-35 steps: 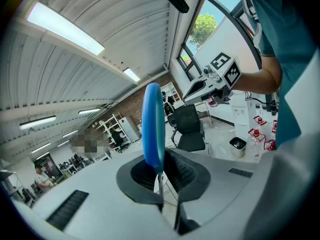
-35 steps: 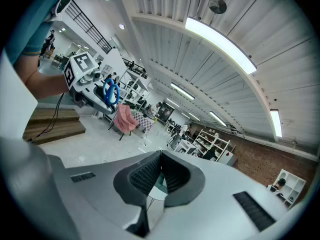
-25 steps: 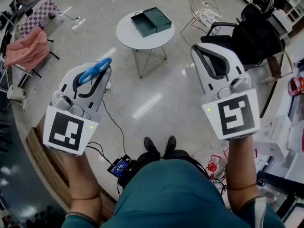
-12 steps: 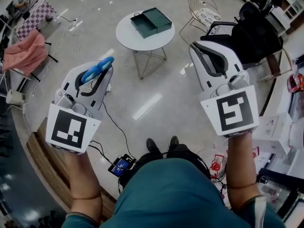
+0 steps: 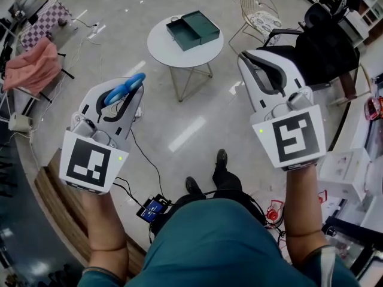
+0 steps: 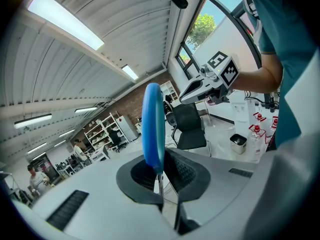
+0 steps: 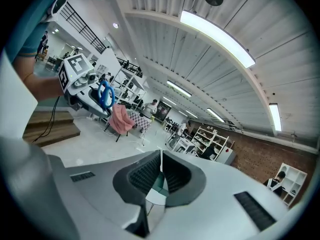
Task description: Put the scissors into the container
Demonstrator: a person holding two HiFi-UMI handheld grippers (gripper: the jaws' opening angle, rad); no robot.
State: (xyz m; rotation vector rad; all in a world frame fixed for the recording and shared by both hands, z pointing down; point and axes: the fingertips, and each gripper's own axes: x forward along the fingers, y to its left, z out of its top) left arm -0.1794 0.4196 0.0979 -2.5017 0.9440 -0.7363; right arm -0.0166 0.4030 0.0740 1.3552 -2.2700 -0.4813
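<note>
Scissors clamped in left gripper; container well apart.

The blue-handled scissors clamped between the jaws of the left gripper have a smooth, slightly glossy plastic loop. The shells of this gripper and of the right gripper are grey matt plastic. The inner pads are dark, ribbed and look like rubber. Far ahead of the jaws, the pale floor is hard and glossy with reflections. The round white table has a smooth top on thin metal legs, and the dark green box-shaped container looks matt.
</note>
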